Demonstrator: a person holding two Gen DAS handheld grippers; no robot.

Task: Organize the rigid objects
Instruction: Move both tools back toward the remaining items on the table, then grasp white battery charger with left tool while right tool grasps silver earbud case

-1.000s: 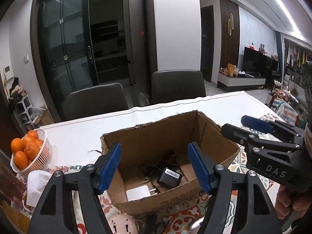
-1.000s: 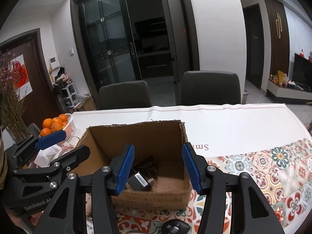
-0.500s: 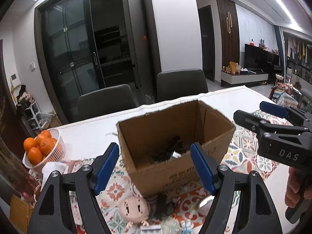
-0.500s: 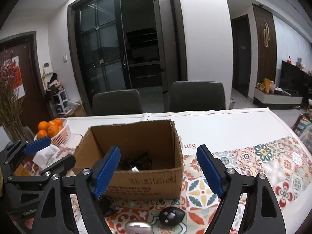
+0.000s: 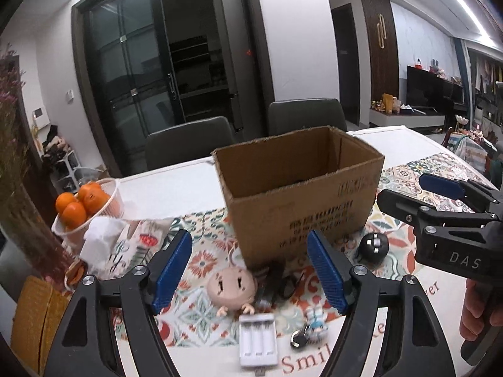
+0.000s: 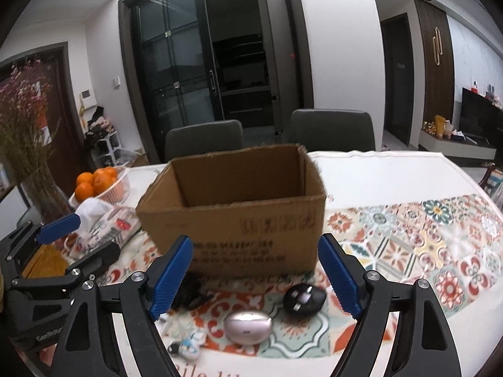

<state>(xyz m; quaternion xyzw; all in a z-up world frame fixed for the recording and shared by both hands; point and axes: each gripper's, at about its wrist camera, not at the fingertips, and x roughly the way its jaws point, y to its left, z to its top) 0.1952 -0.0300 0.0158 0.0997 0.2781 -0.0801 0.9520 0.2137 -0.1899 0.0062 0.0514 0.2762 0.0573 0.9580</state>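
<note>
An open cardboard box stands on the patterned table runner; it also shows in the right wrist view. In front of it lie a round pink doll head, a white battery charger, a small blue-white figurine, a dark cable tangle and a black round plug. The right wrist view shows the plug and a silver oval case. My left gripper is open and empty above the doll head. My right gripper is open and empty above the silver case.
A white basket of oranges and a crumpled white cloth sit at the left. A vase of dried flowers stands at the far left. Two grey chairs stand behind the table.
Both grippers have pulled back and down from above the box; the box interior is now out of sight and the small items in front of it have come into view. Both jaws have widened.
</note>
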